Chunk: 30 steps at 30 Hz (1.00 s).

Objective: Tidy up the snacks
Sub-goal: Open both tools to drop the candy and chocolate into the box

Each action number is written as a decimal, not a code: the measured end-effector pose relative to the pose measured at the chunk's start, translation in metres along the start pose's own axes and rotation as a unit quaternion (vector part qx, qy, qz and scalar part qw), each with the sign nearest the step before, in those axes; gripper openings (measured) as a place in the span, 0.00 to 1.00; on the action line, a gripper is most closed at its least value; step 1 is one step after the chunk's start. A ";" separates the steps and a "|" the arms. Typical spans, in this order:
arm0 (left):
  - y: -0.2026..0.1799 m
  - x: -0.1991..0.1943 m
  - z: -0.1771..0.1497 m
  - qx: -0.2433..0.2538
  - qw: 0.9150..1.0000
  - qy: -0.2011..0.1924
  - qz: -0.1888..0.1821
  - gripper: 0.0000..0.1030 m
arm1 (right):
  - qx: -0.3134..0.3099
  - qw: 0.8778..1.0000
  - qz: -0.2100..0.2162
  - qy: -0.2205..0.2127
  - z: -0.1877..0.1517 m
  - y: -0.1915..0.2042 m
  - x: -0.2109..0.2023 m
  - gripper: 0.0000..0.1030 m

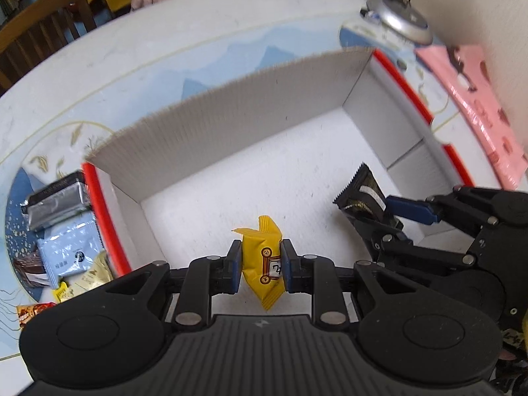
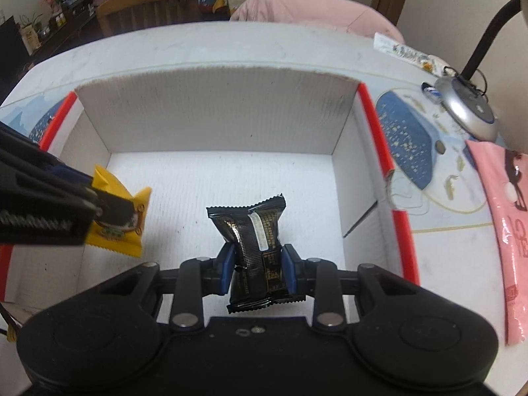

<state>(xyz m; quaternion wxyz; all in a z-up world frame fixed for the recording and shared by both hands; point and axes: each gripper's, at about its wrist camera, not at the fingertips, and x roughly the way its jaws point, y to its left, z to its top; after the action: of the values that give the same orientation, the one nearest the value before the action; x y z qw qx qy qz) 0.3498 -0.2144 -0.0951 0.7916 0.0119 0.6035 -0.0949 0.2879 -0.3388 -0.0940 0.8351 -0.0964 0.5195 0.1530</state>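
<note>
Over the one white box, two grippers each clamp one packet: left yellow, right black.

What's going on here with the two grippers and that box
A person is sorting snacks with a hand-held gripper in each hand. The left gripper is shut on a yellow snack packet, and the right gripper is shut on a black snack packet. Both are held over the open white box with red edges, whose floor looks bare. More wrapped snacks lie on the table left of the box, and a pink package lies to its right.
</note>
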 end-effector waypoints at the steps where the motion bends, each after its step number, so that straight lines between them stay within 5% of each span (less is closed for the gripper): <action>1: 0.000 0.003 0.000 -0.001 1.000 0.006 0.001 0.22 | -0.001 1.000 0.002 0.004 -0.001 0.000 0.002 0.29; 17: 0.008 0.013 -0.012 -0.030 0.998 0.044 -0.014 0.22 | 0.016 1.000 0.016 0.003 -0.003 -0.005 -0.005 0.29; 30: 0.022 -0.042 -0.040 -0.030 0.998 -0.016 -0.059 0.25 | 0.041 0.997 0.015 -0.064 -0.017 0.012 -0.073 0.30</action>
<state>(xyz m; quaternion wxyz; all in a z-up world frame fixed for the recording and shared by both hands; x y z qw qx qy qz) 0.3047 -0.1819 -0.0683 0.7944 -0.0489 0.5927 -0.1235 0.2398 -0.3444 -0.0361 0.8673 -0.0447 0.4726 0.1499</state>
